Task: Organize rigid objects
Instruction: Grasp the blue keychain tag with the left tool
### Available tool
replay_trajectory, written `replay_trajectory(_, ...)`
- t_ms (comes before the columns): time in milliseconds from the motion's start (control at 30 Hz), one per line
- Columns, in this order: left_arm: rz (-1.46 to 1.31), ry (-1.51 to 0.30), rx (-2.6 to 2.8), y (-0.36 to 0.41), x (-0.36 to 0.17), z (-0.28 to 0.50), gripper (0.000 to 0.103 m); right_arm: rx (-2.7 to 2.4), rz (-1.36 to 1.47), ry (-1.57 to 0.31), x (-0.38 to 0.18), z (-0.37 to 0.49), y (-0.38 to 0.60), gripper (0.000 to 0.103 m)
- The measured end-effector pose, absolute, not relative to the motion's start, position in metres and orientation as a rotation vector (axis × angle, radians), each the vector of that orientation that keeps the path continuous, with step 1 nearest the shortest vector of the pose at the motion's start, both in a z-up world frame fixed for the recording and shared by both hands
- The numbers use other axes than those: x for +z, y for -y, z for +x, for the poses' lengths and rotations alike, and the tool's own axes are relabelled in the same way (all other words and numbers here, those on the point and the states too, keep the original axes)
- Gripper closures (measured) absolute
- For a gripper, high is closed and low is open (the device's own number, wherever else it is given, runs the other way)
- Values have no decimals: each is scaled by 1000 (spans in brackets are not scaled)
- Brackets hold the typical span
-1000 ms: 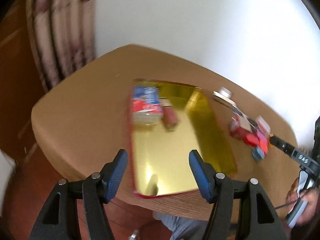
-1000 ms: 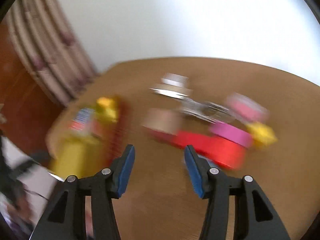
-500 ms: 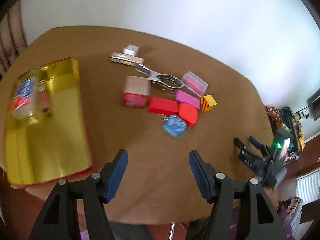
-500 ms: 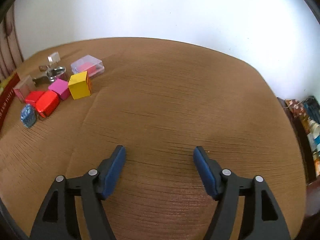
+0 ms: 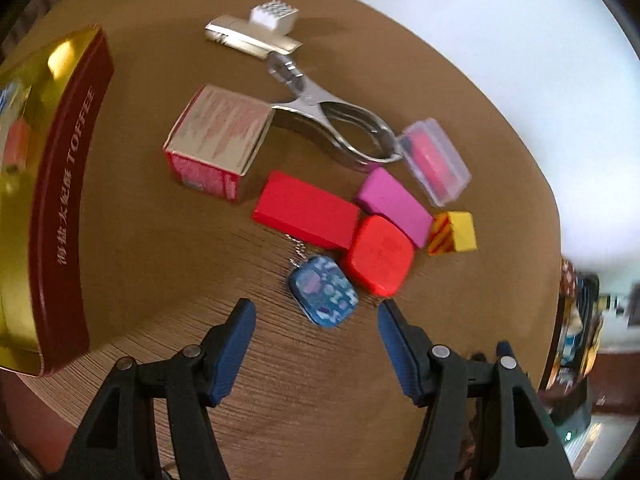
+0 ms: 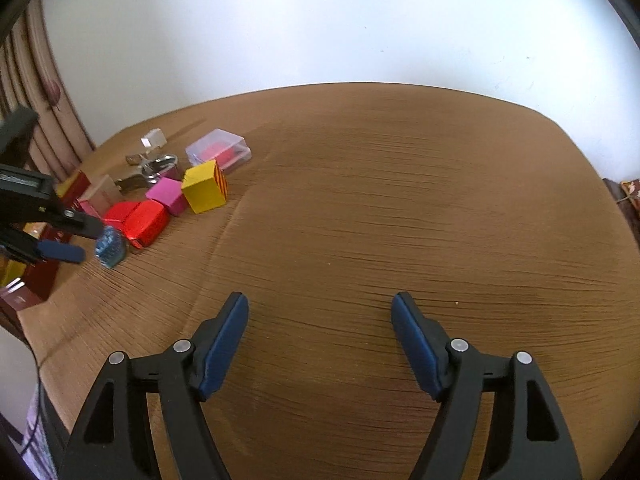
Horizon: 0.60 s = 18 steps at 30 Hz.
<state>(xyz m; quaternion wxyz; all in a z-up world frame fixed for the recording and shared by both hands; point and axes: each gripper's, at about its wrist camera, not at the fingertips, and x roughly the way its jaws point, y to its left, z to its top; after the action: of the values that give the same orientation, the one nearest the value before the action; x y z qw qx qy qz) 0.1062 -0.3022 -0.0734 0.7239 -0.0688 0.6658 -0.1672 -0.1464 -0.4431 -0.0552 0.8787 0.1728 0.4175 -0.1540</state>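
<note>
Left wrist view looks steeply down on a brown woodgrain tabletop (image 5: 168, 248), where the left gripper (image 5: 316, 320) hangs with its jaws wide apart and empty, just short of a small blue patterned square keychain (image 5: 323, 295). Taking that keychain as landmark: a rounded red plastic box (image 5: 378, 260) touches its far right corner, a flat red block (image 5: 306, 215) lies just beyond it, a pink block (image 5: 394, 202) and a yellow striped cube (image 5: 454, 233) sit farther right, a clear lidded case with a pink insert (image 5: 434, 160) and a metal hole punch (image 5: 340, 126) lie well beyond, and the gold-lined red toffee tin (image 5: 60, 216) stands well to its left.

To do this pick well, I judge the jaws should straddle the keychain's two flat edges, come down low, and close without nudging the red box or snagging the bead chain.

Right wrist view shows the right gripper (image 6: 320, 320) over bare tabletop, well right of the keychain, jaws opening with nothing between them.

A second ago the left gripper hung over the tin; now the loose pile fills its view, while the right gripper's jaws stand wider than before
</note>
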Motion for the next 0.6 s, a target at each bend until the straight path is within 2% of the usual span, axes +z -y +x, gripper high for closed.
replay_trajectory(433,-106,-1481,-290,316,-87,111,38,-281,395,-857,-54,-145,443,28)
replay_trajectory(500,-101,-1476,-281,316,-87,110,40,-279,397,-858,-54,-144,443,28)
replay_trajectory(600,-106,-1472,-267,313,-87,109,50,-277,399,-859,-54,-143,443,27)
